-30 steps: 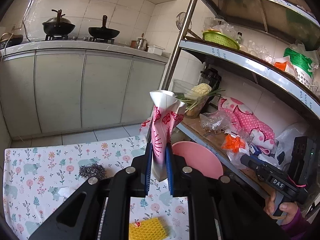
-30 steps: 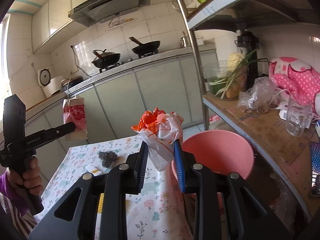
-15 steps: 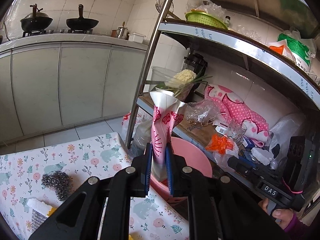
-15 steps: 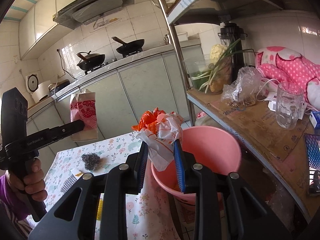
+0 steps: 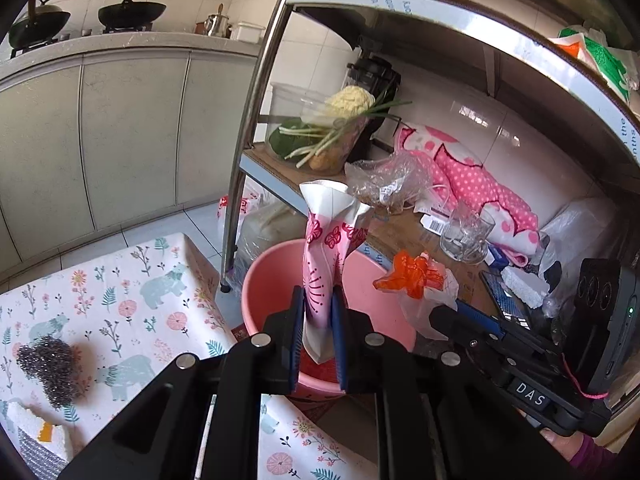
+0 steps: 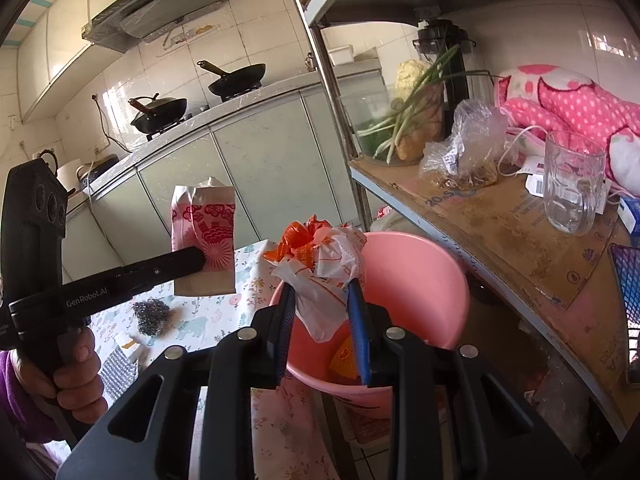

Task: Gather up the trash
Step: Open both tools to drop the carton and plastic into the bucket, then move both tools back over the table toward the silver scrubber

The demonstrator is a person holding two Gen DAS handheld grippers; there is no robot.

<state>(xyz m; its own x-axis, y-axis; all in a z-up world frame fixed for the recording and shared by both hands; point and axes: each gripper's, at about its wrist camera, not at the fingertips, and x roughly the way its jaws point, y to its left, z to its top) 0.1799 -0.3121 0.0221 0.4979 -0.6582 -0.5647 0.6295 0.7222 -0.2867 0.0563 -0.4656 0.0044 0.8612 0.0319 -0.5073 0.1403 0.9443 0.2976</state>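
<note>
Both grippers loaded, trash held over the pink bucket (image 5: 256,280).

Left of right-wrist frame: left gripper (image 6: 200,258) clamped on the pink paper bag (image 6: 208,216), which looks light, thin and crease-prone; gripped low on its flat side. Frame centre: right gripper (image 6: 320,312) pinching the crumpled plastic bag (image 6: 320,256), orange and white, probably soft, slippery and near weightless; best taken at its bunched middle. Both hang above the bucket mouth, lower centre.

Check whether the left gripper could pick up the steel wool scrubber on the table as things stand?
Probably not yet. The left gripper is shut on the pink paper bag over the pink bucket; the steel wool scrubber lies uncovered on the tablecloth.
</note>
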